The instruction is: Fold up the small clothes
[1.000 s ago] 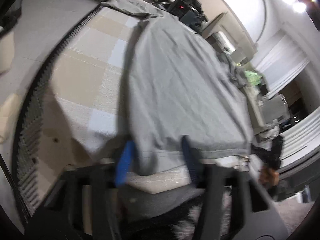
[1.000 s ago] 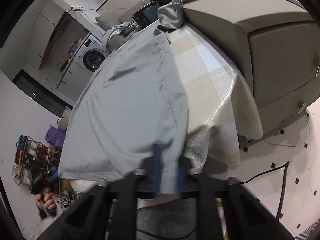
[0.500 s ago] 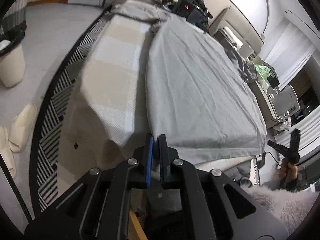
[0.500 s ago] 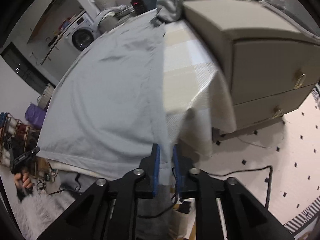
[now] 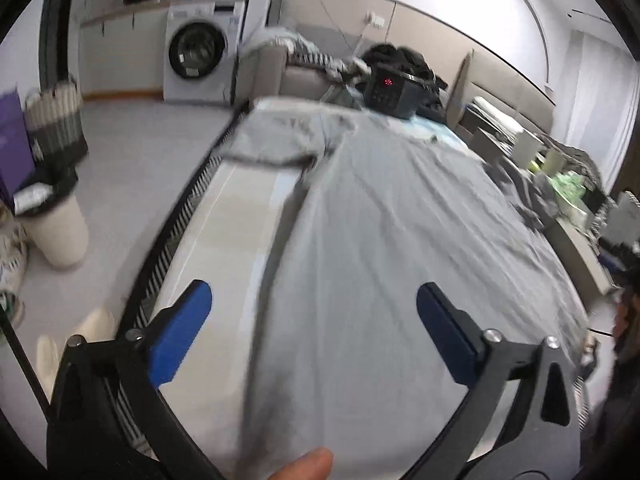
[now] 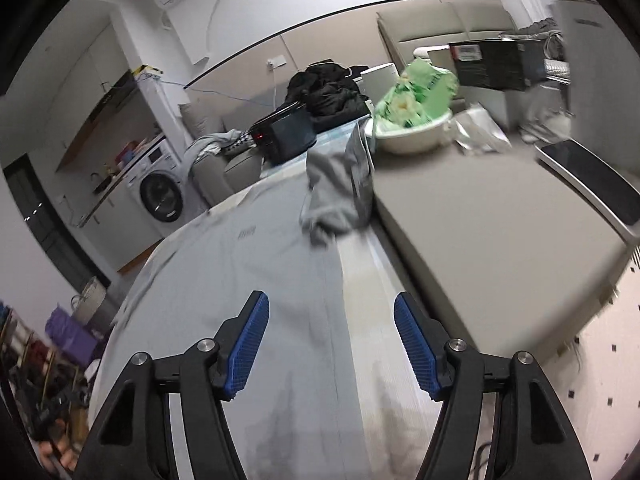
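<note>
Both grippers have lifted off the hem, jaws just opening. From the left gripper (image 5: 314,308), spread wide and empty, the grey shirt (image 5: 400,248) runs lengthwise ahead on the table. The right gripper (image 6: 330,334), parted and empty, overlooks its right seam.

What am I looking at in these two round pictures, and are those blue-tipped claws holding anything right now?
Each picture comes from a wide-angle camera mounted on a handheld two-finger gripper; a person carries one in each hand. There is no robot arm. One view looks along the left gripper, the other along the right gripper. Both point down over a grey shirt spread flat on a checked tablecloth, with one sleeve bunched up near a beige cabinet. The blue parts are the finger pads. Both sets of jaws have just been opening and stand apart with nothing between them, so neither holds the shirt. A washing machine stands behind.
</note>
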A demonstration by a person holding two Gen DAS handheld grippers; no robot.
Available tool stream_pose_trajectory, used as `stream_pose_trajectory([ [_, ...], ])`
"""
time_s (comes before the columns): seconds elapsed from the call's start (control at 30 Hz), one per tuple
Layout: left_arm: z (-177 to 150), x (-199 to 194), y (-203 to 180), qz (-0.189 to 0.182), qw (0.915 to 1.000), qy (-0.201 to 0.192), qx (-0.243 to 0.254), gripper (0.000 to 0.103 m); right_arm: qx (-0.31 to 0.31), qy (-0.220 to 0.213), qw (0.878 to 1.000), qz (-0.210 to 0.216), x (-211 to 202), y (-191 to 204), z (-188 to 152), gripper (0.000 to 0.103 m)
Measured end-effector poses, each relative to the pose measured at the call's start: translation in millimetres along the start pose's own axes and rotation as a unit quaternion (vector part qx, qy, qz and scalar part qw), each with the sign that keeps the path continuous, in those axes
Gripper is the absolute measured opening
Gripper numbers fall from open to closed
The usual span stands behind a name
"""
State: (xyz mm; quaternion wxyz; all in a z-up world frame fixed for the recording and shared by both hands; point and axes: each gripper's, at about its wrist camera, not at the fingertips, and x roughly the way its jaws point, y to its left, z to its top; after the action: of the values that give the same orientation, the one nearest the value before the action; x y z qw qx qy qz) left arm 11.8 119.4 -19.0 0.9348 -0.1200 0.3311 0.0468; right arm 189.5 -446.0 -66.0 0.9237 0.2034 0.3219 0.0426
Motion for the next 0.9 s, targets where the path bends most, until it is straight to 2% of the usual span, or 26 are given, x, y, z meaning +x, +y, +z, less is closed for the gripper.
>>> stream_pose_trajectory([
  [0.1,26,28,-29,0.004,0.9996,-0.027,-0.001,0.102,-0.004,-0.005,1.000,-0.031,31,7,35,0.067],
  [0.27,64,74,-68,-0.020,0.9995,-0.023,-0.001,0.102,-0.010,-0.004,0.997,-0.073,81,3,76,0.067],
  [0.4,93,106,-104,-0.034,0.9990,-0.022,0.017,0.102,-0.001,0.016,0.994,-0.110,120,-8,94,0.067],
  [0.53,113,133,-130,-0.044,0.9986,-0.020,0.021,0.102,-0.001,0.038,0.993,-0.115,147,-14,103,0.061],
  [0.6,119,146,-142,-0.053,0.9980,-0.018,0.028,0.102,-0.020,0.047,0.992,-0.117,158,-11,103,0.054],
  [0.7,121,162,-151,-0.052,0.9976,-0.016,0.042,0.102,-0.062,0.046,0.986,-0.150,175,-3,105,0.037],
  [0.77,118,173,-151,-0.053,0.9973,-0.011,0.049,0.102,-0.081,0.048,0.982,-0.166,185,0,108,0.015],
  [0.83,112,183,-148,-0.055,0.9973,-0.004,0.048,0.102,-0.085,0.050,0.981,-0.167,192,0,112,0.003],
  [0.9,105,193,-139,-0.059,0.9975,0.001,0.039,0.102,-0.084,0.040,0.984,-0.150,189,6,118,0.003],
])
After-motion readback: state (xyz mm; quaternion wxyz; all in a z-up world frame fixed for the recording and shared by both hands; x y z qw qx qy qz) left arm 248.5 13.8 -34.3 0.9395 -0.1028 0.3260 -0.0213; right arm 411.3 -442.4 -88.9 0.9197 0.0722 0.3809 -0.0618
